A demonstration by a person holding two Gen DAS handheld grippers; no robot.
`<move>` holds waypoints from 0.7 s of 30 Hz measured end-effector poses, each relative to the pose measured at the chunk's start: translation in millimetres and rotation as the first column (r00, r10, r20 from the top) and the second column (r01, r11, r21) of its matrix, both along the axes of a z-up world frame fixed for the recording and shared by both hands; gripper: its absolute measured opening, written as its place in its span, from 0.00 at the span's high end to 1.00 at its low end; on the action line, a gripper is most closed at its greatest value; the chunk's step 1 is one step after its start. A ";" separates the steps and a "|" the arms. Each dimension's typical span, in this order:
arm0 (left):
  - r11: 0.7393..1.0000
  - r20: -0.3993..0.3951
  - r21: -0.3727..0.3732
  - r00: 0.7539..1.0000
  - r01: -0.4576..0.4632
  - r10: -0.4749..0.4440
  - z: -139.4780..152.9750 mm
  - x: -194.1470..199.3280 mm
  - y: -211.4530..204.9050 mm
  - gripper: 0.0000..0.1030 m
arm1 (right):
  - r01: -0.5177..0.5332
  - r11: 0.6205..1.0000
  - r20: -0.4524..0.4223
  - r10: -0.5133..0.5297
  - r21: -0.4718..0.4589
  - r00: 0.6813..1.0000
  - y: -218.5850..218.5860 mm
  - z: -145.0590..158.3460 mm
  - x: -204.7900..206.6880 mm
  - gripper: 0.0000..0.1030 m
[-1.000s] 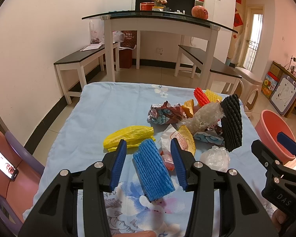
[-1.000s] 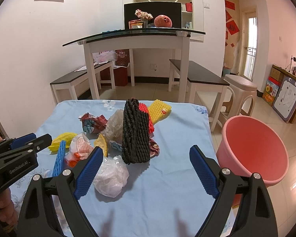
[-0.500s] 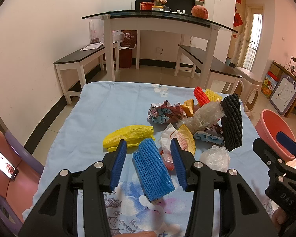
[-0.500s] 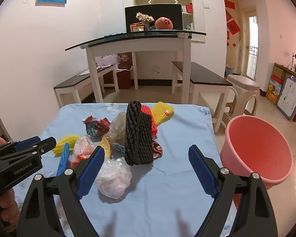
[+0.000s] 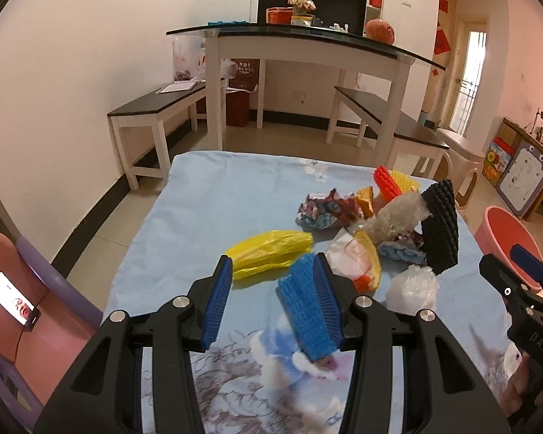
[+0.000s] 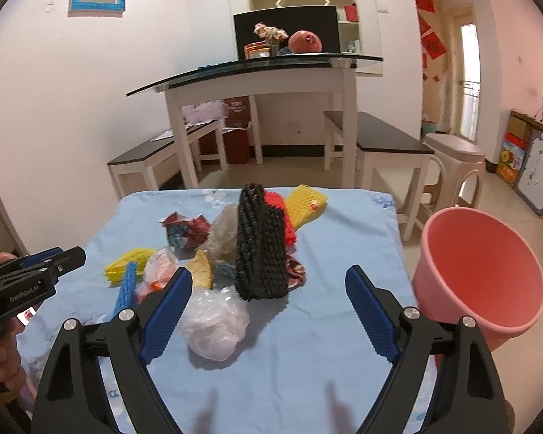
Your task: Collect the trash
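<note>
A pile of trash lies on the blue-clothed table [image 5: 206, 195]. In it are a blue foam net [image 5: 304, 311], a yellow bag [image 5: 271, 249], a black foam net [image 6: 260, 246], a clear plastic bag [image 6: 215, 325], crumpled wrappers [image 5: 325, 209] and red and yellow nets [image 6: 300, 206]. My left gripper [image 5: 272, 260] is open around the blue foam net, which leans on its right finger. My right gripper [image 6: 269, 273] is open wide just before the black foam net. The clear bag sits by its left finger.
A pink bucket [image 6: 478, 271] stands off the table's right edge. Beyond the table are a glass-topped white table [image 5: 307, 39], two dark benches [image 5: 155, 108] and a stool [image 6: 452, 159]. A pink and purple chair [image 5: 25, 289] holding a phone is at the left.
My left gripper has shifted left, so the blue foam net now rests against the right finger instead of mid-gap. The right gripper has barely moved. Both stay open.
</note>
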State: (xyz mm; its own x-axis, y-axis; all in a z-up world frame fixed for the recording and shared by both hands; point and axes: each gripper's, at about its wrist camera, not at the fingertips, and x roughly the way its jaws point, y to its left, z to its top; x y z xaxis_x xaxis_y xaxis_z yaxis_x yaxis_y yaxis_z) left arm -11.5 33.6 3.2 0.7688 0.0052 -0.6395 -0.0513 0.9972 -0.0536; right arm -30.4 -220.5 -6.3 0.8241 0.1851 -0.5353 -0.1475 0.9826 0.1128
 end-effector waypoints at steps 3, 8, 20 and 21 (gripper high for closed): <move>1.000 0.002 -0.018 1.000 0.014 -0.014 -1.7 -7.3 5.3 0.55 | -0.036 0.999 -0.017 0.036 0.000 0.999 4.0 -4.7 -1.0 0.22; 0.996 -0.005 -0.068 0.998 0.060 -0.060 -6.5 -20.1 5.1 0.55 | -0.059 0.998 -0.043 0.059 0.009 0.997 7.7 -13.1 -1.7 0.26; 0.991 -0.089 -0.048 0.988 0.125 -0.129 -33.0 -7.6 -37.5 0.55 | -0.117 0.992 -0.106 0.120 0.040 0.987 8.0 -31.4 -1.8 0.33; 0.992 -0.101 -0.039 0.987 0.119 -0.123 -36.7 -4.7 -38.2 0.55 | -0.122 0.992 -0.113 0.126 0.043 0.986 8.4 -32.9 -0.9 0.33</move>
State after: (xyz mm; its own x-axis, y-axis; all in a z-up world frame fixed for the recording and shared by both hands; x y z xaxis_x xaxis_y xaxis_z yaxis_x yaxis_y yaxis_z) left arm -16.3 -4.7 -33.5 0.6928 -0.1062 -0.7133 0.0629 0.9942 -0.0870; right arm -31.3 -212.1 -39.1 0.7268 0.3032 -0.6164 -0.2522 0.9524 0.1711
